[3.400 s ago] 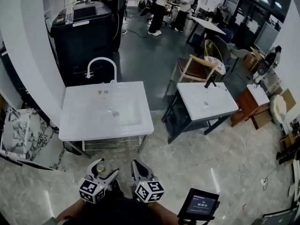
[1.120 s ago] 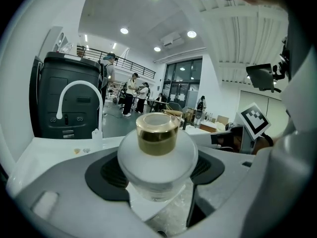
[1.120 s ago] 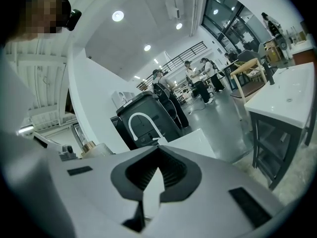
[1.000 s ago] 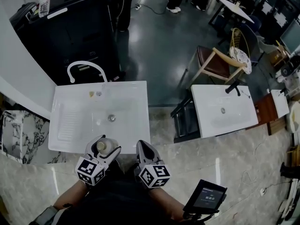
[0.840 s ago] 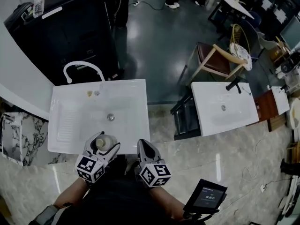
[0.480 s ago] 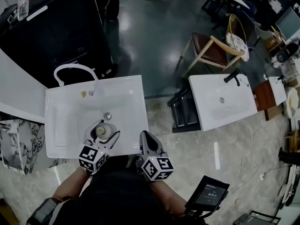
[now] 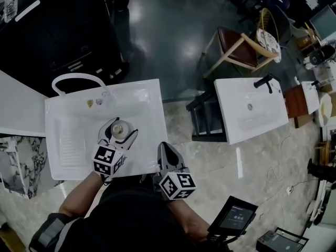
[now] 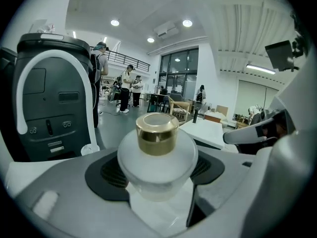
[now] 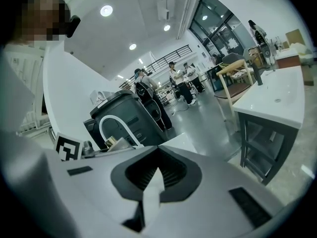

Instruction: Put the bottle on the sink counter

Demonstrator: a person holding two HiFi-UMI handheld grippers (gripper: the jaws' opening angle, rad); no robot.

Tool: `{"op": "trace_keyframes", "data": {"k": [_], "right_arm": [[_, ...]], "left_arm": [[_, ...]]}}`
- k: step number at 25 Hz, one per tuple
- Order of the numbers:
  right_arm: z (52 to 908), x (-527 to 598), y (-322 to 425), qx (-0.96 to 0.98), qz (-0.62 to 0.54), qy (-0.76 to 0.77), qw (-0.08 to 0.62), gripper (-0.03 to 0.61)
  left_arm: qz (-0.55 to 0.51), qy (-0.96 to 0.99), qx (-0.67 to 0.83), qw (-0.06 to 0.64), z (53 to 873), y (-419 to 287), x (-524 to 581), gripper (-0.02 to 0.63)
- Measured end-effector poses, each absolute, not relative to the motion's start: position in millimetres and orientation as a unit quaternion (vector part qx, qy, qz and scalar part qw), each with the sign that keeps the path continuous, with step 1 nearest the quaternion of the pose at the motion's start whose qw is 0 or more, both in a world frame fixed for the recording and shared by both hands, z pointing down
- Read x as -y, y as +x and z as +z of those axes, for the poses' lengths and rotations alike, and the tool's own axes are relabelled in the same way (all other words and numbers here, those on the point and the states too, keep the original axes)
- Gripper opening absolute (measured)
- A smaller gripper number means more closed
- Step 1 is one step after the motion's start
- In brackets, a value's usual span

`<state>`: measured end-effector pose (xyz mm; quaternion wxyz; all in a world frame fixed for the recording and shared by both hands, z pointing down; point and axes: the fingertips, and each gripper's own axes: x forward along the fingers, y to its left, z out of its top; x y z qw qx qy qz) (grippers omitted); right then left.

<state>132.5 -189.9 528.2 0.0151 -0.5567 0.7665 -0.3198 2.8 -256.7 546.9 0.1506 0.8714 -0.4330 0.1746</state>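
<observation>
A frosted white bottle (image 7: 117, 130) with a gold cap (image 8: 157, 133) stands upright between the jaws of my left gripper (image 7: 120, 132), which is shut on it. In the head view it hangs over the basin of the white sink (image 7: 153, 94), close to the drain and in front of the white arched faucet (image 7: 73, 77). In the left gripper view the bottle (image 8: 157, 158) fills the gap of that gripper (image 8: 157, 175), with the faucet (image 8: 28, 86) behind. My right gripper (image 7: 165, 150) is shut and holds nothing, at the sink's front right corner; its jaws meet in the right gripper view (image 9: 155, 176).
A black machine (image 7: 63, 30) stands behind the sink. A second white sink (image 7: 251, 109) on a dark frame is to the right, with a wooden chair (image 7: 236, 45) beyond it. A marble slab (image 7: 11, 164) lies at the left. A tablet (image 7: 233, 219) sits at lower right.
The view has closed in on the sink. My left gripper has carried the bottle forward from the sink's front edge to over the basin. The right gripper stays at the front corner.
</observation>
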Motion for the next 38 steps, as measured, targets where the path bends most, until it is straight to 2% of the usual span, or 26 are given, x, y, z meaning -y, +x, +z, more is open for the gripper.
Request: {"op": "trace_keyframes", "data": {"k": [9,38], "right_arm": [[545.4,205.4,126.5,-0.758,-0.333,-0.561,-0.004,-0.005],[597.7,221.5,159.1,-0.706,-0.370,-0.600,-0.061,-0.005]], "left_arm": [[0.186,0.869,0.441,0.123,570.1,10.5,315.7,0.339],[0.237,0.855,0.444,0.128,679.3,49.0,426.5,0.339]]}}
